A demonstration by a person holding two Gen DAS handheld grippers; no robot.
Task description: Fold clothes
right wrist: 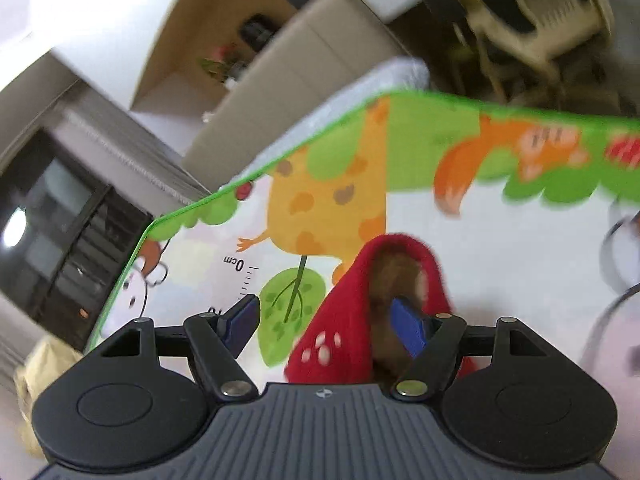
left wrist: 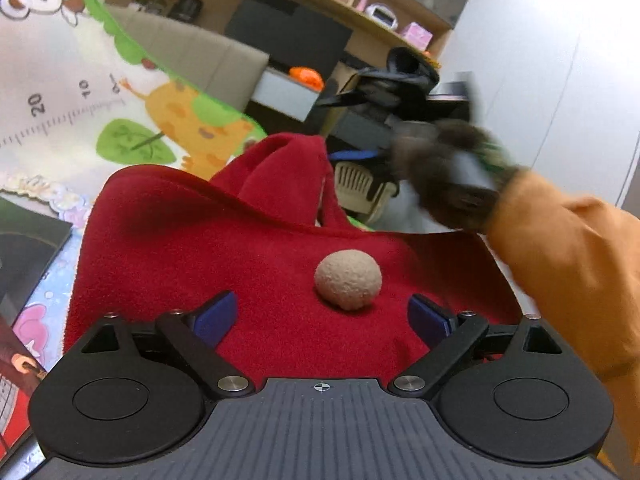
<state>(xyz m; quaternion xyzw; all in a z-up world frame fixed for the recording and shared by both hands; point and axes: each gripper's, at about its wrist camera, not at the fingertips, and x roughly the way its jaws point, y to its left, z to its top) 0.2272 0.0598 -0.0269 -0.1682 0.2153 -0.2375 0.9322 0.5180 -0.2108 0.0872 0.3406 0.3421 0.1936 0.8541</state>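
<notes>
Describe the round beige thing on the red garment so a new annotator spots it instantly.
Start from the cartoon play mat with the giraffe and ruler print; a red fleece garment lies on it. Near the garment's middle, just ahead of the open left tool, sits a beige pompom. It is the only pale, round, bumpy thing on the plain red fabric.

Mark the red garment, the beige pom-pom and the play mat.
red garment point(left wrist: 168, 248): left wrist view, on its flat red fleece.
beige pom-pom point(left wrist: 347, 279): left wrist view, centre of the ball.
play mat point(right wrist: 500, 248): right wrist view, bare white area beside the garment.
</notes>
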